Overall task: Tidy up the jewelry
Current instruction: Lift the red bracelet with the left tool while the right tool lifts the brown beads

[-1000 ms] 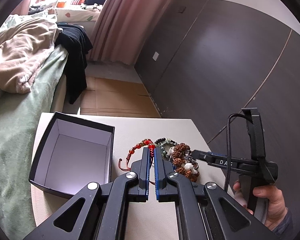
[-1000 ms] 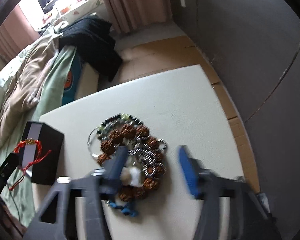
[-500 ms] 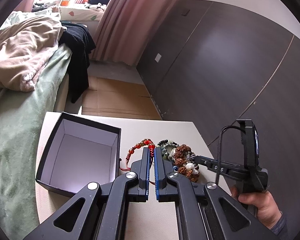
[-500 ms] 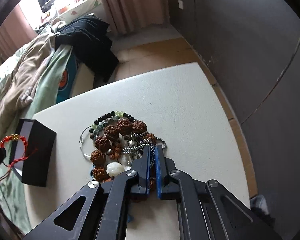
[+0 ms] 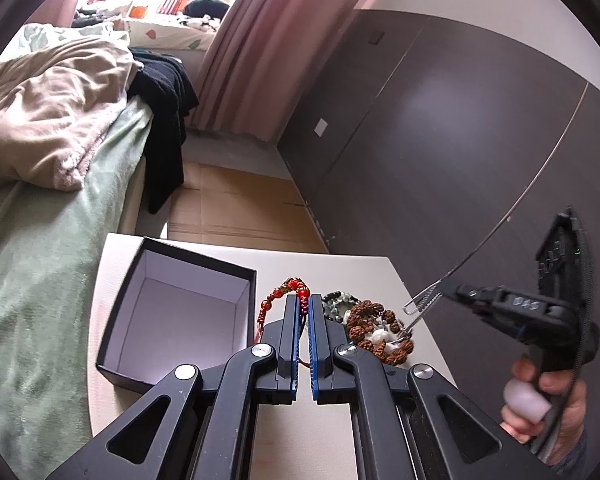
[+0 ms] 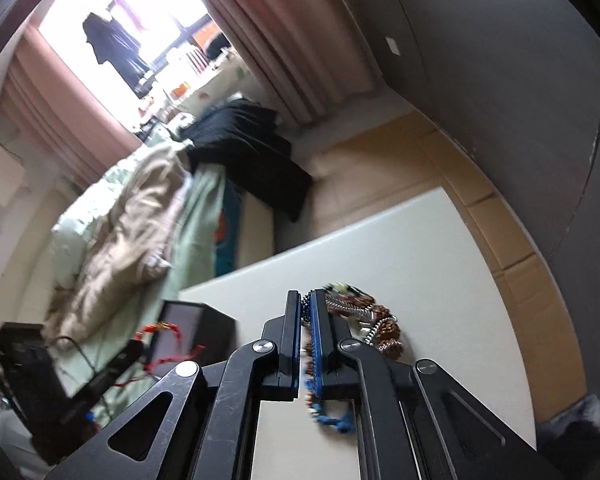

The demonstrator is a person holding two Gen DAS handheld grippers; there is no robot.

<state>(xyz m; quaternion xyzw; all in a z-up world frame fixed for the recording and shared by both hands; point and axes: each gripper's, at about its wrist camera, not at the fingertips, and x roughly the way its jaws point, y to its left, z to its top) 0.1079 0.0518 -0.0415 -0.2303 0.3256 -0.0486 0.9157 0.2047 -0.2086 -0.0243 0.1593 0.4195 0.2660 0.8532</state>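
Note:
My left gripper (image 5: 304, 300) is shut on a red beaded bracelet (image 5: 286, 292) and holds it above the table, just right of the open black box (image 5: 180, 308) with a white inside. My right gripper (image 6: 307, 298) is shut on a silver chain bracelet (image 6: 346, 306) and lifts it from the jewelry pile (image 5: 374, 330); the chain (image 5: 420, 302) hangs stretched from its tip in the left wrist view. The pile of brown-bead, green-bead and white-stone bracelets also shows in the right wrist view (image 6: 386, 336). A blue cord piece (image 6: 332, 420) lies under the right gripper. The red bracelet (image 6: 160, 328) and box (image 6: 196, 336) show at the left of that view.
The white table (image 5: 340, 268) stands beside a bed (image 5: 40, 240) with a green cover and beige blanket on the left. A dark wardrobe wall (image 5: 440, 140) runs along the right. Cardboard (image 5: 236, 208) covers the floor beyond the table.
My right gripper closed on the silver chain in the pile and has lifted and tilted up, pulling the chain with it. My left gripper still holds the red bracelet beside the box.

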